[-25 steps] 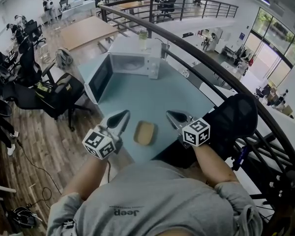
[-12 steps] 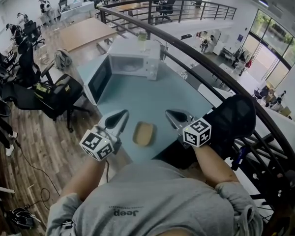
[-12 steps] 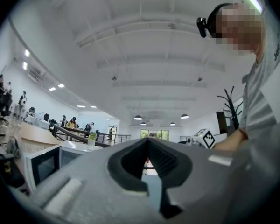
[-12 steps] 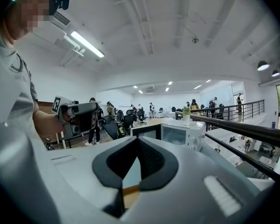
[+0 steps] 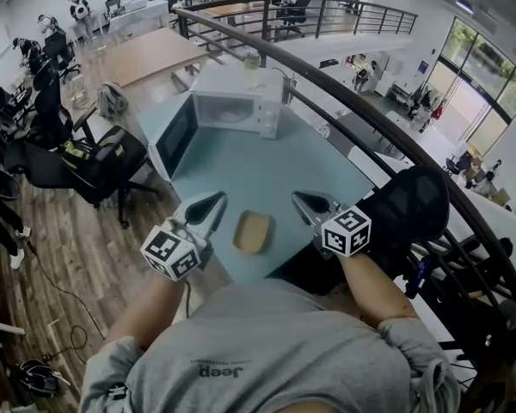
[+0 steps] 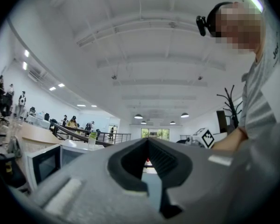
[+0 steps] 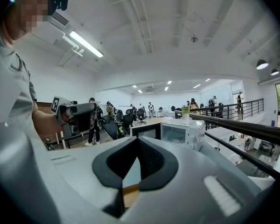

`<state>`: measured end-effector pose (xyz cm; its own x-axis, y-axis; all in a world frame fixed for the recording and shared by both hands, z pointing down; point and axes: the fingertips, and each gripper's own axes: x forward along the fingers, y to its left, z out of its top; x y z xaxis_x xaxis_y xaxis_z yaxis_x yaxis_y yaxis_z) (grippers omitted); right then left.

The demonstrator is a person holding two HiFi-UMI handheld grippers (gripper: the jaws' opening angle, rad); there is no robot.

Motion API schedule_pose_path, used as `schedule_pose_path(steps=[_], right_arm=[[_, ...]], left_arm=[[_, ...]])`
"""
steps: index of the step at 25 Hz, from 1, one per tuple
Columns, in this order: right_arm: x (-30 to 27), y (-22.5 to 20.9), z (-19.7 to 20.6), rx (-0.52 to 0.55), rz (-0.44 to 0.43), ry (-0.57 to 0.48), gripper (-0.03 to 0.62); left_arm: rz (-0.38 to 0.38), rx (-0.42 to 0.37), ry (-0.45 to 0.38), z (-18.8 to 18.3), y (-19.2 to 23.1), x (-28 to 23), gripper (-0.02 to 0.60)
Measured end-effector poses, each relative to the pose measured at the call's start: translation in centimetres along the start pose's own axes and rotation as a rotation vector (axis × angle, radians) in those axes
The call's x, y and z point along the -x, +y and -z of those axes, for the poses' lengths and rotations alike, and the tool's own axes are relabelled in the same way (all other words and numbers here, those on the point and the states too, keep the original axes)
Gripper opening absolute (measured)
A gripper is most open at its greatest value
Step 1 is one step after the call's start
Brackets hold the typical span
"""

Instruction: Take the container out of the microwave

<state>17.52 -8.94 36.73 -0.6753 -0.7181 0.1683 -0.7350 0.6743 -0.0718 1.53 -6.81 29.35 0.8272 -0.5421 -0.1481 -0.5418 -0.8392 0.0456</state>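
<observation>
Container (image 5: 253, 231) looks light and rigid; I'd pinch its rim. Left claw (image 5: 211, 205) and right claw (image 5: 306, 202) sit closed, empty.

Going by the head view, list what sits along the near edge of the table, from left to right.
left claw → container → right claw
</observation>
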Motion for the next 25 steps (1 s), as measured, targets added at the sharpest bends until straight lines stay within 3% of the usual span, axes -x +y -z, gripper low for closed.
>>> schedule_pose_path(steps=[25], right_arm=[[-0.8,-0.1,1.1,0.005,-0.008,0.017,0.005]], left_arm=[[0.005,0.018,0.012,1.2,0.7,-0.5,0.015]])
